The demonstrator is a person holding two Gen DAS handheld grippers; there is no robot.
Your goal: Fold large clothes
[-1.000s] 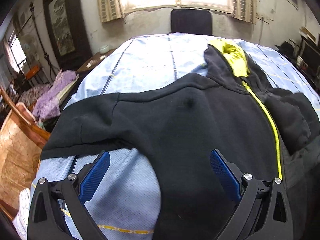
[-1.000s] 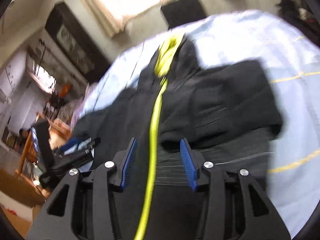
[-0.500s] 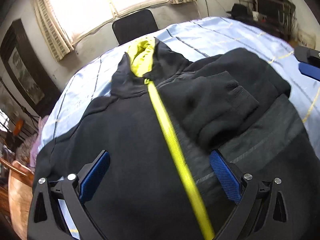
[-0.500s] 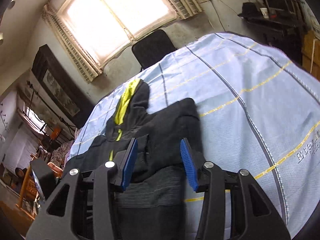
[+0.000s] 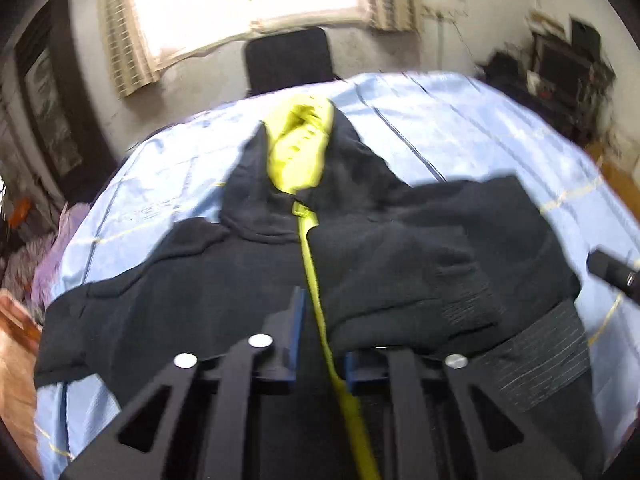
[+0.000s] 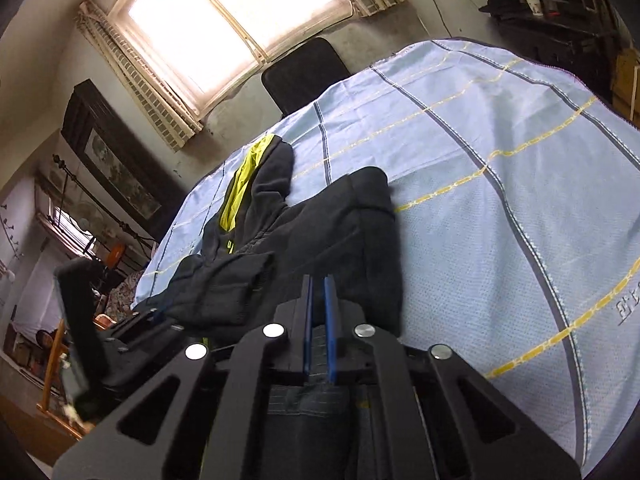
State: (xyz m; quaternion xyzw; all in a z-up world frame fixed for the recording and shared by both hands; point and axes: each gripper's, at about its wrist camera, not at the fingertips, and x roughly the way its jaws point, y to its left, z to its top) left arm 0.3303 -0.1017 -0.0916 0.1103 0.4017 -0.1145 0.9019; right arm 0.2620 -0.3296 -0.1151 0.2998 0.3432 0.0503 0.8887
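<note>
A black hooded jacket (image 5: 224, 280) with a yellow-green zip (image 5: 314, 280) and hood lining lies front up on a light blue checked cloth (image 5: 440, 136). Its right sleeve (image 5: 420, 272) is folded across the chest. My left gripper (image 5: 322, 332) has closed in on the jacket's hem at the zip. My right gripper (image 6: 318, 320) is shut on the ribbed hem at the jacket's right side (image 6: 316, 344). The jacket also shows in the right wrist view (image 6: 320, 232), with the left gripper (image 6: 132, 332) at its left.
A black chair (image 5: 288, 60) stands behind the far table edge, under a bright window. Clothes lie piled at the left (image 5: 48, 248). Dark shelves with clutter (image 5: 560, 72) stand at the right. Bare blue cloth (image 6: 500, 200) stretches right of the jacket.
Both grippers went from open to closed on the jacket's lower hem. The left gripper shifted to centre on the zip; the right one moved down to the hem's right side.
</note>
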